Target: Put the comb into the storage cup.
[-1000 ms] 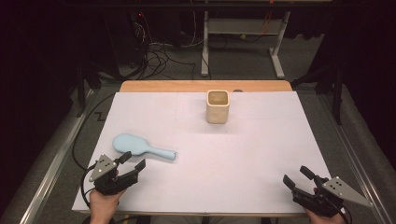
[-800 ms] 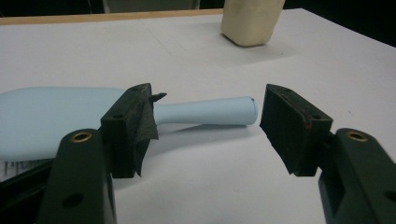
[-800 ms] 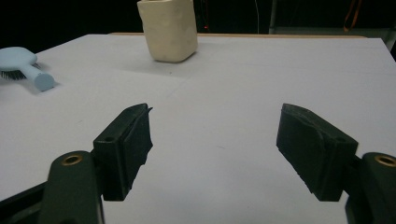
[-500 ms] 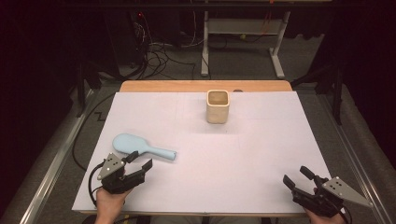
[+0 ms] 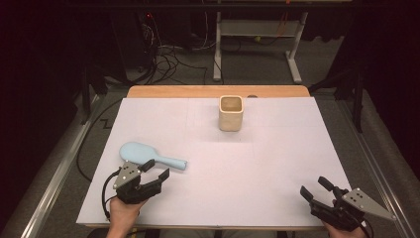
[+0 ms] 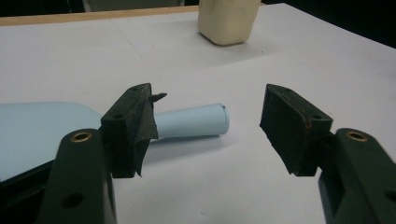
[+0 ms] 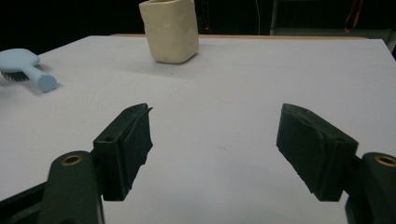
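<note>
Barely begun, by the look of it. Brush [image 5: 151, 156] lying flat on the white sheet [image 5: 277, 168], well apart from the cup [image 5: 231, 113], toward the near left of it, handle end turned roughly toward the cup's side of the table. Not lifted, not gripped.

Left gripper [image 5: 153, 173] just beside the brush, on the side away from the cup, jaws wide apart and holding nothing. In the left gripper view, handle tip [image 6: 196, 122] showing past the left jaw's inner edge, partly inside the gap but not centred; no pad pressing on it. Hard to tell whether that jaw brushes the handle or merely stands in front of it.

Right gripper [image 5: 314, 191] far from the cup, at the near right corner, jaws likewise wide and empty, nothing but bare sheet between them in the right gripper view.

Cup upright near the far edge, looking empty from above.

Done so far, judging from the layout: only the approach to the brush. Left to do, probably: straddling the handle, closing, lifting, then likely carrying toward the cup.
</note>
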Motion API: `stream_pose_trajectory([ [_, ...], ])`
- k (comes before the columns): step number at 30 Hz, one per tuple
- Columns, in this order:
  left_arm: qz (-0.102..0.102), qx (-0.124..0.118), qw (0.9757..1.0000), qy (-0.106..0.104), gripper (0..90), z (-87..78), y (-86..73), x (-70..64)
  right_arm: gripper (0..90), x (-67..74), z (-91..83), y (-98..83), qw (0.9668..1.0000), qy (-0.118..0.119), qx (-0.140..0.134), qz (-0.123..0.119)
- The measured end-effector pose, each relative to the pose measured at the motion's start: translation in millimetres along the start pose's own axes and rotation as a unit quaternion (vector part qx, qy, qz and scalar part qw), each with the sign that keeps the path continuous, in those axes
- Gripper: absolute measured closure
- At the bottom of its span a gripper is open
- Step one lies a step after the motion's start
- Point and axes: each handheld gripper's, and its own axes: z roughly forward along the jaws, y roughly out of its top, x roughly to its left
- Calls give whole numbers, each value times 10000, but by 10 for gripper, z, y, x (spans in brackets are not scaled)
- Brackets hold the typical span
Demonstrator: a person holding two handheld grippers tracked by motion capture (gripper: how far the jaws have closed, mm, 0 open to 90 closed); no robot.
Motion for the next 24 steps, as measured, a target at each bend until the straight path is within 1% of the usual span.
stream_pose_trajectory([
  [15,66,9,9998,-189,360,191,82,-129,268,-5,-6,2,10000,41,-20,24],
  [18,99,41,9997,-225,361,232,108,-141,268,-5,-10,1,10000,22,-18,34],
  [24,89,33,9996,-269,367,295,148,-154,268,-9,-11,0,10000,7,-37,64],
])
